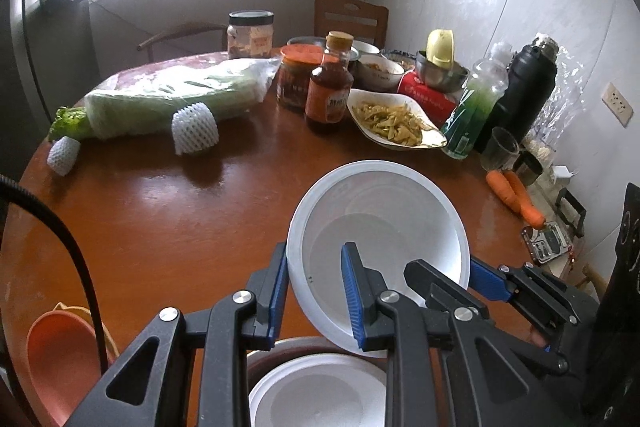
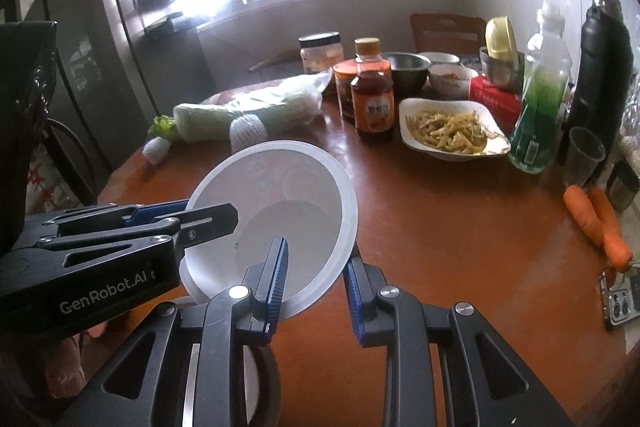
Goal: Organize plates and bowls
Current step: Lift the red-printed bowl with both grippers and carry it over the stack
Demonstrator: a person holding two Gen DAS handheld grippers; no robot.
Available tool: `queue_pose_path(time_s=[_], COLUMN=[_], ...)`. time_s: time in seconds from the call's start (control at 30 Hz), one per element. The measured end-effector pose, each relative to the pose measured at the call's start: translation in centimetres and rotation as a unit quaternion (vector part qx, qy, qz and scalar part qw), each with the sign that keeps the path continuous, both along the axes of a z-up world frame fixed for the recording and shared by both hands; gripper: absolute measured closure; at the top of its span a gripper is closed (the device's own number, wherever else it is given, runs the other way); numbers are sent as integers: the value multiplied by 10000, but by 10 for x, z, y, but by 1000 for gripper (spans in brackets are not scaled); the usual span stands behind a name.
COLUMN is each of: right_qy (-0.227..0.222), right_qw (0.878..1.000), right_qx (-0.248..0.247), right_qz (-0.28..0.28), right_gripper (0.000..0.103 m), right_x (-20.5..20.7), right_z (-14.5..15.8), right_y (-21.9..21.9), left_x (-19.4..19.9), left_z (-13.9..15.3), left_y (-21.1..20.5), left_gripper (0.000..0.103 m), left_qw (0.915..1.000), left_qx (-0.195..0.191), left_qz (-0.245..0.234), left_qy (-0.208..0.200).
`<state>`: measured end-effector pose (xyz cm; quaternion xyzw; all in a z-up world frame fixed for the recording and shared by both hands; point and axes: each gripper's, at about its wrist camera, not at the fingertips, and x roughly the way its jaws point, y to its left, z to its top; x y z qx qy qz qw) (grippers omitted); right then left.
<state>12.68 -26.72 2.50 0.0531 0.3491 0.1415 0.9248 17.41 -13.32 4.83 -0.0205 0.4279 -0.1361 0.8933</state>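
White bowl: translucent plastic, tilted with its mouth facing the cameras, lifted clear of the table, gripped on its rim from two sides
Left gripper: jaws closed on the bowl's rim at about 7 o'clock of the bowl in the left wrist view, one blue pad outside the wall, the other inside
Right gripper: jaws closed on the bowl's rim at about 5 o'clock of the bowl in the right wrist view, one pad inside the bowl, the other outside
Second white bowl: directly beneath the lifted one, at 6 o'clock in the left wrist view, partly hidden by the gripper frame
Orange dish: at 8 o'clock of the left wrist view, at the table edge
Food plate: white, holding yellowish strips, at 1 o'clock from the held bowl, well apart
Sauce bottle: upright, just beside the food plate
Carrots: two, lying side by side at 3 o'clock near the table's right edge
Wrapped cabbage: lying at 11 o'clock on the far left of the table
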Motion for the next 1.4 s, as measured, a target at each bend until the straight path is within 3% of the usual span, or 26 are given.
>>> queue_pose_path(time_s=[0.9,1.4], right_qy=[-635,-669], right_qw=[9976,9969], right_qx=[-137,-155], right_qz=[231,377], right_gripper=[73,73], right_x=[-71,-99], right_z=[43,42], right_y=[32,43], left_x=[-75,-103], left_z=[42,43], left_y=[33,43], left_gripper=[76,76], left_qw=[9980,9979], left_qx=[-17,20], left_qz=[177,234], left_qy=[-608,-607])
